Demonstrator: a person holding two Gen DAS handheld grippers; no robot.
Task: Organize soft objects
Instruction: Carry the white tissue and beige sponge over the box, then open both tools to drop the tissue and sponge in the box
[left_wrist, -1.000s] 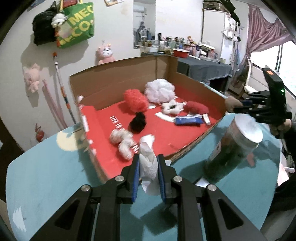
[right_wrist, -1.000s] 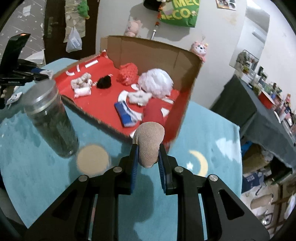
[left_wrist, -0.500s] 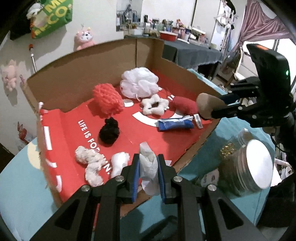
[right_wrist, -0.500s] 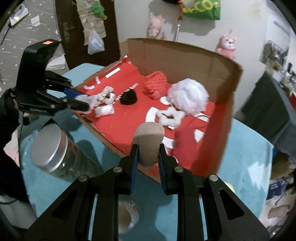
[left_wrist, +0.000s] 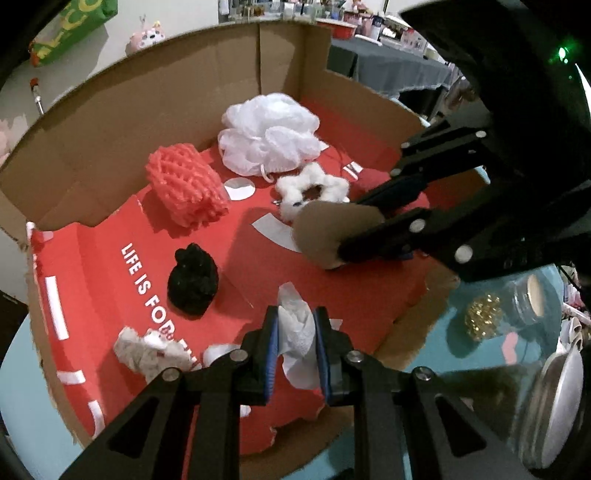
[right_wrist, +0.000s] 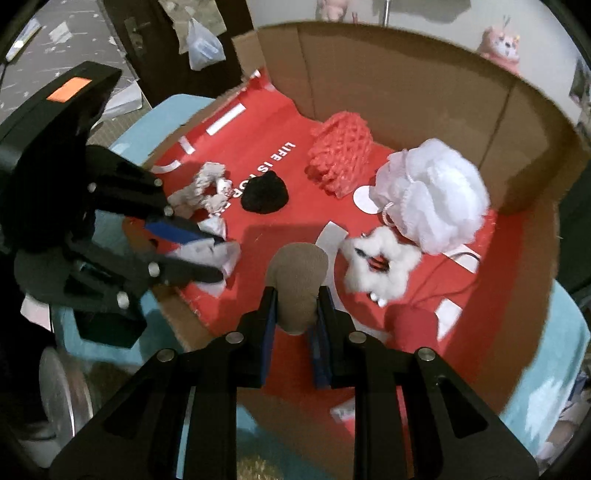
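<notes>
Two grippers over box (left_wrist: 110, 96): left gripper (left_wrist: 295, 328) clamps tissue (left_wrist: 295, 325), right gripper (right_wrist: 293, 306) clamps sock (right_wrist: 297, 280).

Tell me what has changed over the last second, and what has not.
Both tongs moved forward from above the teal table to over the red floor of the cardboard box. The left tongs stay shut on the white cloth, the right tongs on the tan sponge. Nothing was released; the items in the box lie unmoved.
</notes>
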